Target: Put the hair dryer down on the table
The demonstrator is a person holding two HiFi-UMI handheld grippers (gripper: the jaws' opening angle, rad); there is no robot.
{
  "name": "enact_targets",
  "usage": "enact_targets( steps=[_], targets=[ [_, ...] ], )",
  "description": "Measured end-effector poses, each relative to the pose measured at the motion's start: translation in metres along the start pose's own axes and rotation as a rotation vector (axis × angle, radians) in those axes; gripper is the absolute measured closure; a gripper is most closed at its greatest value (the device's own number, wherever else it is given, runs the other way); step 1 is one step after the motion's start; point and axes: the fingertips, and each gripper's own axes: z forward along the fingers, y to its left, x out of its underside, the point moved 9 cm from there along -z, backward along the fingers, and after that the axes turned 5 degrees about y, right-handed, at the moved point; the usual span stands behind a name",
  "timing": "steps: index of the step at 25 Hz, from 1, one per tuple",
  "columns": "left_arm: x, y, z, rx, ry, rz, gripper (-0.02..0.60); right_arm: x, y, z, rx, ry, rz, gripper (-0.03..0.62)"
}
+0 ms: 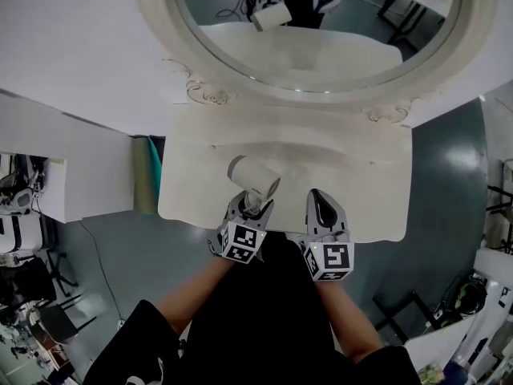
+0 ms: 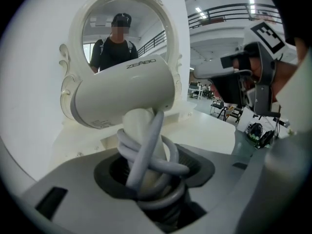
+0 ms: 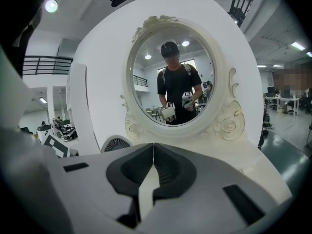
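A white table (image 1: 365,184) stands against the wall. Its round mirror (image 1: 321,30), in an ornate white frame, rises at the back.

The white dryer (image 1: 253,176) is over the front part of the table, left of its middle and near the front edge. Its barrel lies crosswise in front of the mirror, above its handle. No view shows whether it touches the tabletop.

The left gripper (image 1: 250,205) grips the dryer by the handle. Its jaws stand wide apart with the handle filling the gap between the dark pads, and the barrel sits just past the jaw tips.

The right gripper (image 1: 325,208) is just beside the left one, over the table's front edge, and points toward the mirror. Its jaws are closed tip to tip with nothing between them, and it touches nothing.

A grey cord (image 2: 146,150) is wound in loops round the handle. The loops are caught with the handle between the left jaws.
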Motion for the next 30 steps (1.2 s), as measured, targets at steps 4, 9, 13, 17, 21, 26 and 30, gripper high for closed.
enact_targets(
  steps=[4,9,13,17,21,26,30],
  targets=[
    [0.011,0.001,0.023,0.031,0.097,0.000,0.347,0.003,-0.012,0.012,-0.013,0.015,-0.017,0.576],
    [0.026,0.000,0.047,0.076,0.188,0.022,0.347,0.015,-0.028,0.017,0.004,0.046,0.005,0.576],
    [0.034,0.002,0.063,0.080,0.257,0.033,0.347,0.023,-0.037,0.022,0.003,0.063,0.015,0.576],
    [0.039,0.002,0.072,0.080,0.308,0.043,0.347,0.026,-0.040,0.023,-0.006,0.080,0.012,0.576],
    [0.041,-0.002,0.088,0.077,0.352,0.060,0.347,0.030,-0.045,0.025,-0.010,0.085,0.019,0.576],
    [0.043,-0.008,0.099,0.089,0.391,0.072,0.347,0.035,-0.045,0.026,-0.015,0.093,0.032,0.576],
    [0.045,-0.012,0.106,0.101,0.415,0.067,0.347,0.039,-0.045,0.024,-0.021,0.100,0.044,0.576]
  ],
)
